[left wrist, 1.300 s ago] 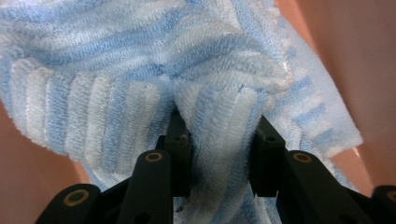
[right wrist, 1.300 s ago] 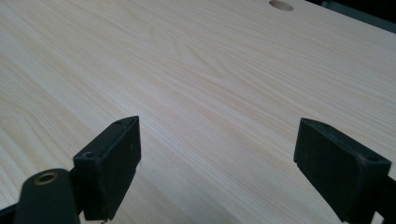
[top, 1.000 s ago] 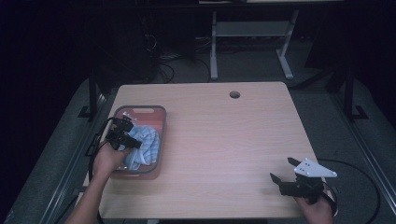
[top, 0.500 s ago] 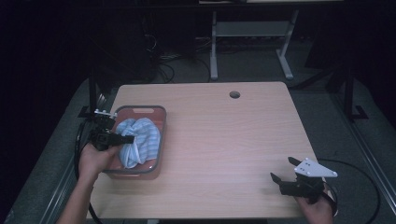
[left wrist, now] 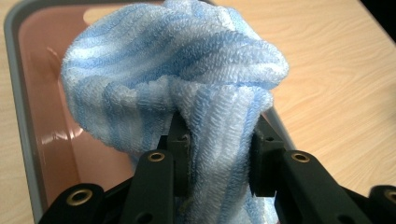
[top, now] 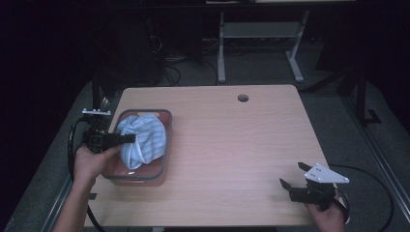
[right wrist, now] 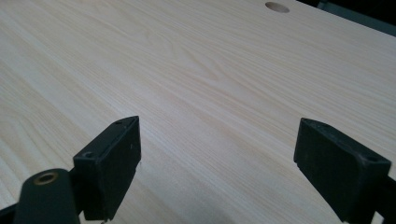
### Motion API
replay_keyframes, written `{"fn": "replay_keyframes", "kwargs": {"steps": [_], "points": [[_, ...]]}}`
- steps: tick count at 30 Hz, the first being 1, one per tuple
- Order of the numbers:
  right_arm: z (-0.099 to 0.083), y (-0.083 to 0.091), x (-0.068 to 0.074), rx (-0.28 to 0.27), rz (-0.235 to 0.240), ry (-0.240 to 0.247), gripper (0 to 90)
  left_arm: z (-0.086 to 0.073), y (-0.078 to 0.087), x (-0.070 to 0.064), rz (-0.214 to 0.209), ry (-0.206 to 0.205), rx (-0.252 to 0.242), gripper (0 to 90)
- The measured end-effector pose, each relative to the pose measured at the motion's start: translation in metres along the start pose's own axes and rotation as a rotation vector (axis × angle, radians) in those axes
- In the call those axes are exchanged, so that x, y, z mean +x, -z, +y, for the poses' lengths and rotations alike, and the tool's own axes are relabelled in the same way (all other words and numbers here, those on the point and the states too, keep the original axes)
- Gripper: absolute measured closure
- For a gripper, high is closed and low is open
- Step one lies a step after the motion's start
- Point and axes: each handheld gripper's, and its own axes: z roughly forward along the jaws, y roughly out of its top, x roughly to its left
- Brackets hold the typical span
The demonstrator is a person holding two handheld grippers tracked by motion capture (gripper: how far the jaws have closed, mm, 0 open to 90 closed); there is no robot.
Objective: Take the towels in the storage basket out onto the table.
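Observation:
A blue and white striped towel [top: 142, 137] hangs bunched over a pink tray with a grey rim [top: 164, 159] at the table's left side. My left gripper [top: 129, 139] is shut on a fold of the towel [left wrist: 187, 88], which is lifted above the tray's pink floor [left wrist: 51, 126]; its jaws pinch the cloth from both sides. My right gripper [top: 292, 180] stands open low over bare wood near the front right corner, with nothing between its jaws, as my right gripper [right wrist: 217, 163] shows in its own view.
The wooden table [top: 232, 145] has a round cable hole [top: 242, 98] near its far edge, also the hole [right wrist: 277, 7]. Cables trail from both grippers. Dark floor, cables and a metal stand [top: 222, 58] lie beyond the table.
My left gripper has drawn back to the left over the tray's left edge and lifted the towel, which now stands bunched higher. The right gripper has stayed in place.

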Motion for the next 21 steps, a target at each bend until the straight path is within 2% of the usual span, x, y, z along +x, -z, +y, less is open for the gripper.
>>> {"fn": "replay_keyframes", "kwargs": {"steps": [21], "points": [[0.000, -0.001, 0.000, 0.006, 0.000, -0.003, 14.3, 0.014, 0.032, -0.004, -0.037, 0.021, -0.101, 66.4]]}}
